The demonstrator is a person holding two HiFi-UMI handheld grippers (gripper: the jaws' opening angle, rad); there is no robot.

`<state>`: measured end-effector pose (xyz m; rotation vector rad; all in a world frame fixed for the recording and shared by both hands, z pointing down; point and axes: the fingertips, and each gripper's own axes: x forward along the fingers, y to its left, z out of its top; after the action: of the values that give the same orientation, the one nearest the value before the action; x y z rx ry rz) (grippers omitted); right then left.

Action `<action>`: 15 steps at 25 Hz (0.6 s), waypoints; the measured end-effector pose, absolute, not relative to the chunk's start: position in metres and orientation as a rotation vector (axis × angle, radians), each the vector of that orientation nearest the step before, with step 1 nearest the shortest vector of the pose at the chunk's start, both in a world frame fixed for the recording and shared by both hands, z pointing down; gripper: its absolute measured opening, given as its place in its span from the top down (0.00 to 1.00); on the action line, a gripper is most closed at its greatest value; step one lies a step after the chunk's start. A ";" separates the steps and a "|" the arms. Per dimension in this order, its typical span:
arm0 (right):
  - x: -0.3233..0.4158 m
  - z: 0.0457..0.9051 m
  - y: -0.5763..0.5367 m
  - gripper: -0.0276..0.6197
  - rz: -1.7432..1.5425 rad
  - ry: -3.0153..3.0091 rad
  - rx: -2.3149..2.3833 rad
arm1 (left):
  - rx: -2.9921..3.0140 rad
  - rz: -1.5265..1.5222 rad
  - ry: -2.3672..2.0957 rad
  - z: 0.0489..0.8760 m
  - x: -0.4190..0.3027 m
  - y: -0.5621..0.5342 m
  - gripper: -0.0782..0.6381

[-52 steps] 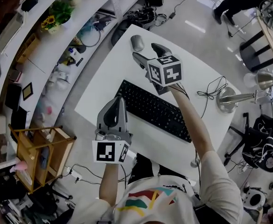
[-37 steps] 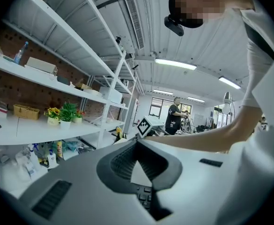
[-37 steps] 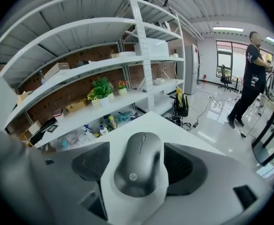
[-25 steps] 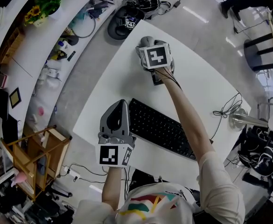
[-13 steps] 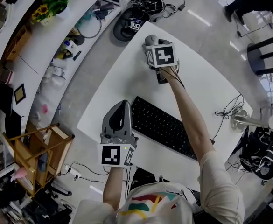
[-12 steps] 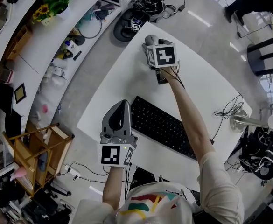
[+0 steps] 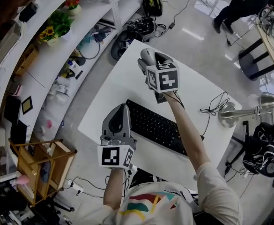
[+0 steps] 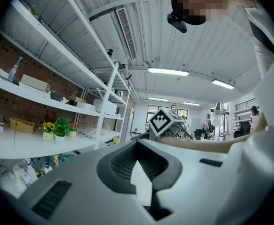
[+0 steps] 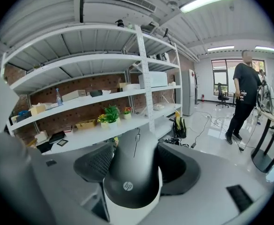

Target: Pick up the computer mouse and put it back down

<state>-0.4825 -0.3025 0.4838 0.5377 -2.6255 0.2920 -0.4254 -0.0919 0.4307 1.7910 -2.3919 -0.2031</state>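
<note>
Since the earliest head view, the computer mouse [image 9: 133, 172] has left the table [image 7: 122, 86]. It lay free near the far corner then, w/ the right gripper [image 7: 151, 62] open beside it. It now sits between that gripper's jaws.

1. R gripper, state: jaws have just been closing and now stand wide but clamped on the mouse. Both ribbed pads [image 9: 95, 165] press its flanks, one per side. The mouse points away from you, scroll wheel at the far end, logo end toward the camera.
2. Mouse, location: held in the air over the far corner of the table. The right gripper view shows shelving [image 9: 104, 102] and floor behind it.
3. R arm, pose: your forearm [image 7: 186, 135] reaches out nearly straight across the keyboard [image 7: 158, 127]. The gripper tilts a little downward, w/ its marker cube [image 7: 162, 77] facing up toward you.
4. L gripper [image 7: 122, 108], state: jaws together at the tips and nothing between them. It grips nothing and touches nothing.
5. L arm, pose: the gripper is held level, pointing away from you. It hangs just beside the keyboard's left end, near the table's front-left edge, as in the earlier frames. Its marker cube [image 7: 113, 156] sits at the end nearest you.

The two grippers are well apart, w/ the keyboard between them.
</note>
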 end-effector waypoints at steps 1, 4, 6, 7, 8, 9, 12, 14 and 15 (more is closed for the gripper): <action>-0.468 0.474 -0.293 0.48 0.304 -2.646 0.529 | 1.800 -0.204 -2.394 0.424 -0.416 -0.088 0.83; -0.425 0.444 -0.261 0.48 0.315 -2.690 0.515 | 1.828 -0.211 -2.403 0.400 -0.391 -0.075 0.83; -0.392 0.420 -0.244 0.48 0.278 -2.715 0.533 | 1.866 -0.229 -2.407 0.381 -0.375 -0.071 0.83; -0.374 0.409 -0.235 0.48 0.264 -2.728 0.541 | 1.883 -0.238 -2.408 0.373 -0.365 -0.069 0.83; -0.356 0.400 -0.224 0.48 0.255 -2.741 0.544 | 1.895 -0.245 -2.409 0.366 -0.355 -0.065 0.83; -0.338 0.391 -0.212 0.48 0.248 -2.755 0.544 | 1.906 -0.250 -2.410 0.359 -0.344 -0.061 0.83; -0.283 0.368 -0.177 0.48 0.212 -2.796 0.539 | 1.943 -0.257 -2.407 0.344 -0.306 -0.053 0.83; -0.248 0.355 -0.155 0.48 0.211 -2.823 0.526 | 1.968 -0.258 -2.401 0.336 -0.280 -0.047 0.83; -0.232 0.351 -0.144 0.48 0.217 -2.835 0.519 | 1.981 -0.260 -2.398 0.332 -0.268 -0.045 0.83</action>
<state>-0.2320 -0.1435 0.3506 0.5190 -2.8346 0.2173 -0.2676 -0.0448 0.3316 1.9809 -2.3981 -0.2597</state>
